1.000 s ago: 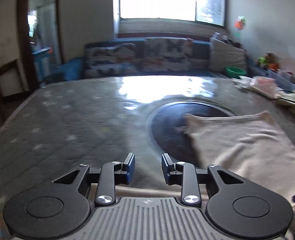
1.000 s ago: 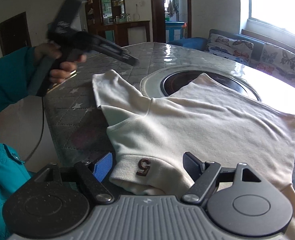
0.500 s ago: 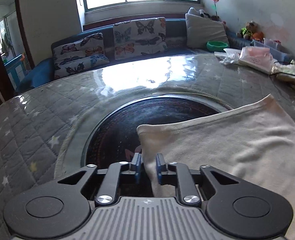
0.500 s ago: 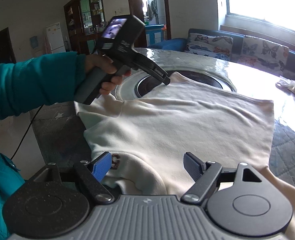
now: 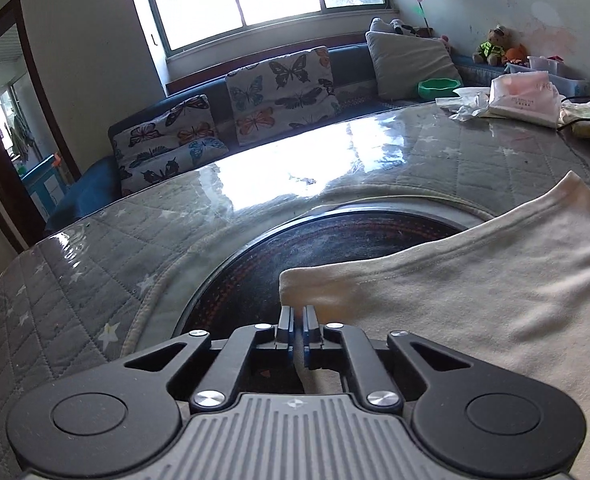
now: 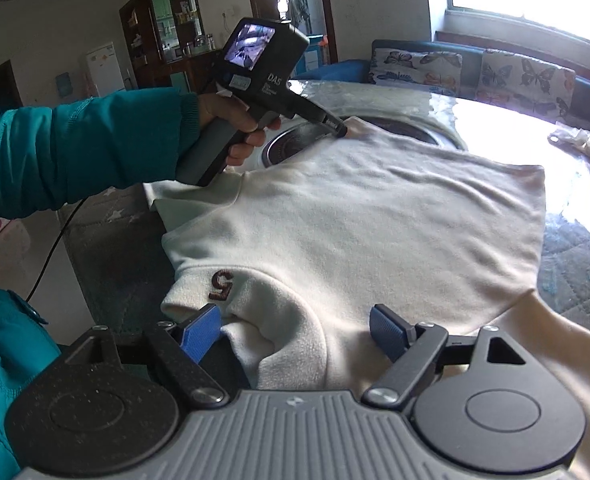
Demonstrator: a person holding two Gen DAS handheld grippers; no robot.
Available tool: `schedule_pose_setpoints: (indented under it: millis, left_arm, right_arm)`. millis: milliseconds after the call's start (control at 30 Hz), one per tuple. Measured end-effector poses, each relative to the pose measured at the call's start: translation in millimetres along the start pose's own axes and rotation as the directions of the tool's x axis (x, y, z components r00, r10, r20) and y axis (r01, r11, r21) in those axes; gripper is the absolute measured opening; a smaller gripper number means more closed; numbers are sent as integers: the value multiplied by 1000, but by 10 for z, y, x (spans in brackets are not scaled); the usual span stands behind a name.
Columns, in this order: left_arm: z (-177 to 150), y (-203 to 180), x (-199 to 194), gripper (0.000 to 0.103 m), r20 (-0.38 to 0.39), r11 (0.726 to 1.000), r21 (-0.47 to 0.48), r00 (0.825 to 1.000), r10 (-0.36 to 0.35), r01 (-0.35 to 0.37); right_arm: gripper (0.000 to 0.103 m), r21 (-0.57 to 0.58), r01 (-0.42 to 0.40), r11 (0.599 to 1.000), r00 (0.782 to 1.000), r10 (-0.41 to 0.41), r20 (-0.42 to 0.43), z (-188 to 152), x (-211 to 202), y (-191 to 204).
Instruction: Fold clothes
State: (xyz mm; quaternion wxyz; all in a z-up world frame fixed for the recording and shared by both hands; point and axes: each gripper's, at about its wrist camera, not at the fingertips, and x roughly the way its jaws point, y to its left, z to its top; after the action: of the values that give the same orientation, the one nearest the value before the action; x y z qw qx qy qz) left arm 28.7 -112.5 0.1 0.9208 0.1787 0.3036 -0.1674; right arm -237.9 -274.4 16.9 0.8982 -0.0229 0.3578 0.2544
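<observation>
Pinching a corner of the cream knitted jumper, the left hand-held gripper is seen with its fingers drawn together on the fabric edge, just over the dark round inset at the middle of the grey quilted table cover. From the right wrist view the same gripper is shown reaching across from the left edge of the table, held by a hand in a teal sleeve; its tips are set on the far left corner of the garment. That corner is presumably gripped so that the side can be lifted and carried over for a fold.

The jumper is spread flat over most of the near half of the table, with its collar, marked by a dark red embroidered "5", lying at the near edge. Its far right corner rests close to the glare on the glossy cover.

Further right, the right hand-held gripper is held with its blue-padded fingers well apart, one on each side of the collar fold, nothing being clamped. It seems to be poised there so that the near end can be taken to match the far corner, the fabric then being raised evenly. A loose, soft cloth such as this is likely to sag if only one corner is lifted.

Along the far right edge of the table, crumpled white bags and papers are left, well apart from the garment.
</observation>
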Motion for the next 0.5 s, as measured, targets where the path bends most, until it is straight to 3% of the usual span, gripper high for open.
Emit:
schedule_pose_setpoints:
  millis: [133,267,367,500]
  left_arm:
    - [7,20,-292,10,39,999,-10,999,-38,38]
    - [-115,-114,-802,11,70,979,65,977,-200,196]
    - [-338,-281,-1197,17,50,928,146,934,-353,343]
    - [-700,-577,-1669,19,0,825,275,858,-514,494]
  right_arm:
    - [83,-18,39,999,999,-39,12,16,-133,20]
    - [76,-44,75,996,997,-75,3,-5,-247,69]
    - [69,-68,101,993,995,-102,-1,-45,-346,129]
    - [54,-64,123,990,992,-124,-10,-99,-437,147]
